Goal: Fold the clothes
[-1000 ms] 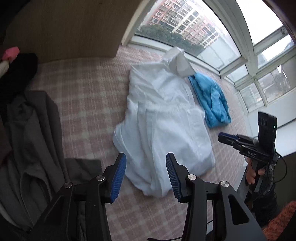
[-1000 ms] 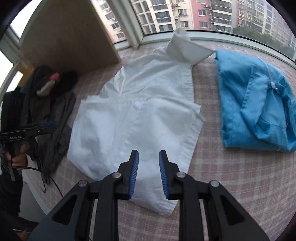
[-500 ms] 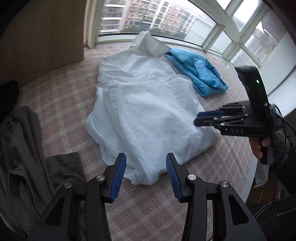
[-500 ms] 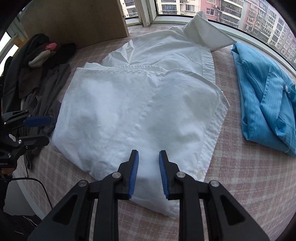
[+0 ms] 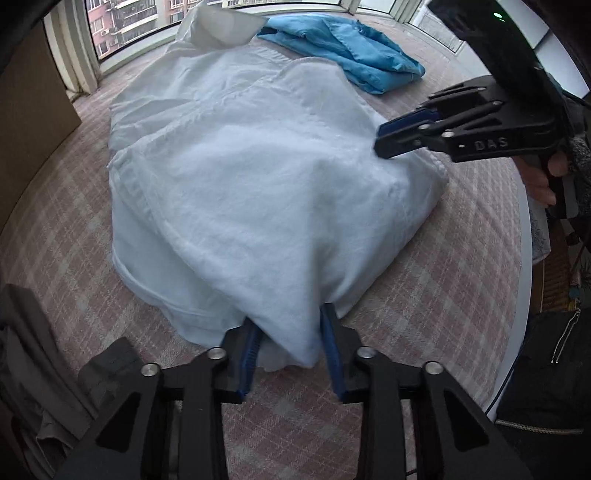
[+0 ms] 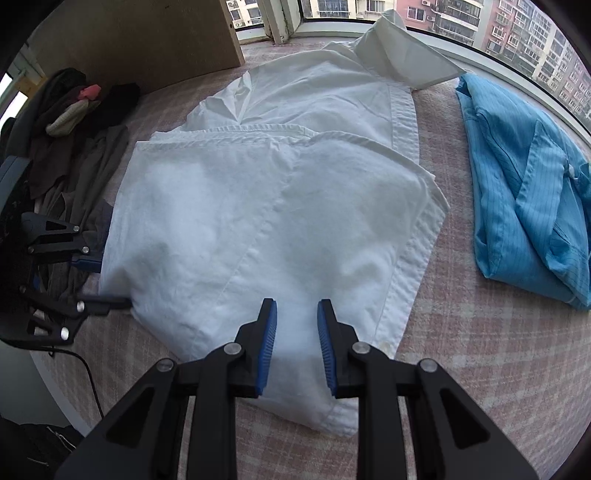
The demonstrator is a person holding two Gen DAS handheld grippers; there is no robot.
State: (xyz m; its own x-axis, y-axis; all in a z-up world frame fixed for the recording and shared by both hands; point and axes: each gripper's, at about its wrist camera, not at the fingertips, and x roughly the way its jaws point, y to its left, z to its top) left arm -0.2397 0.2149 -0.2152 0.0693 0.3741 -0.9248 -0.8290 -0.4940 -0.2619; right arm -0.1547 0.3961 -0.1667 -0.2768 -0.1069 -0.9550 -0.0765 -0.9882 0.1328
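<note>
Checked pink cloth [image 6: 480,350] covers the surface below the windows [image 6: 461,18]. White shirt [image 6: 266,206] lies at its middle, partly folded, collar toward the glass. Folded blue garment [image 6: 524,206] lies to its right, apart from it; dark clothes [image 6: 70,147] are heaped to its left. Left gripper [image 5: 288,339] — fingers spread, a bunched corner of the shirt's near-left edge lying between the blue pads [image 5: 248,354]. Right gripper [image 6: 293,339] — fingers parted, held over the near hem of the shirt; contact cannot be told.
</note>
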